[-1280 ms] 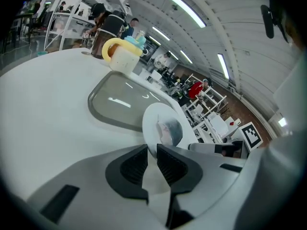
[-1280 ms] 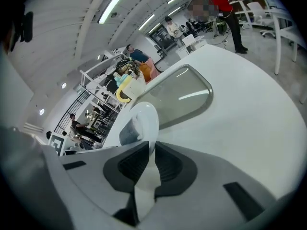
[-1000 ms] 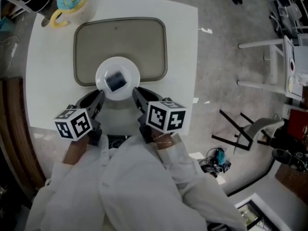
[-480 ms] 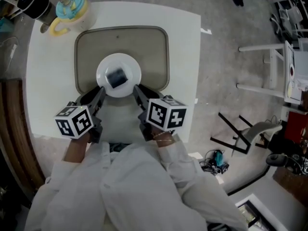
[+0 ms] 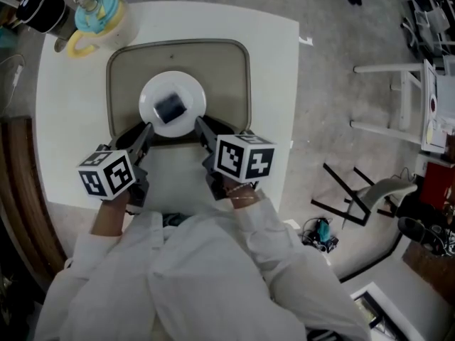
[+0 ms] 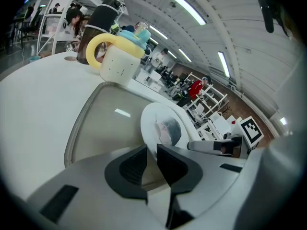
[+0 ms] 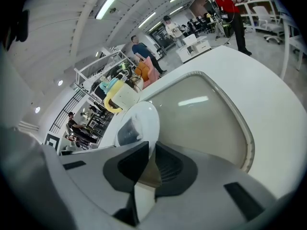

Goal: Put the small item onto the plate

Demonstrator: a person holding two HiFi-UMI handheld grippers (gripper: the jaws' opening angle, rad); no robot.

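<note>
A white plate (image 5: 151, 91) lies over the near half of the grey tray (image 5: 227, 69), with a small dark, plastic-wrapped item (image 5: 169, 108) on its middle. My left gripper (image 5: 146, 130) is shut on the plate's near-left rim and my right gripper (image 5: 199, 125) on its near-right rim. In the left gripper view the plate rim (image 6: 152, 116) sits between the left gripper's (image 6: 151, 158) pads, with the item (image 6: 169, 131) beyond. The right gripper view shows the right gripper (image 7: 149, 159) pinching the plate (image 7: 146, 116) with the item (image 7: 128, 128) on it. Whether the plate touches the tray I cannot tell.
The tray sits on a white square table (image 5: 277, 84). A cup with a yellow handle and a blue lid (image 5: 92, 16) stands at the far left corner, with a black container (image 5: 35, 9) beside it. White frames and cables lie on the floor to the right.
Both grippers have carried the plate with the item away from me, from the tray's near edge to farther over the tray. The grip on the rim is unchanged.
</note>
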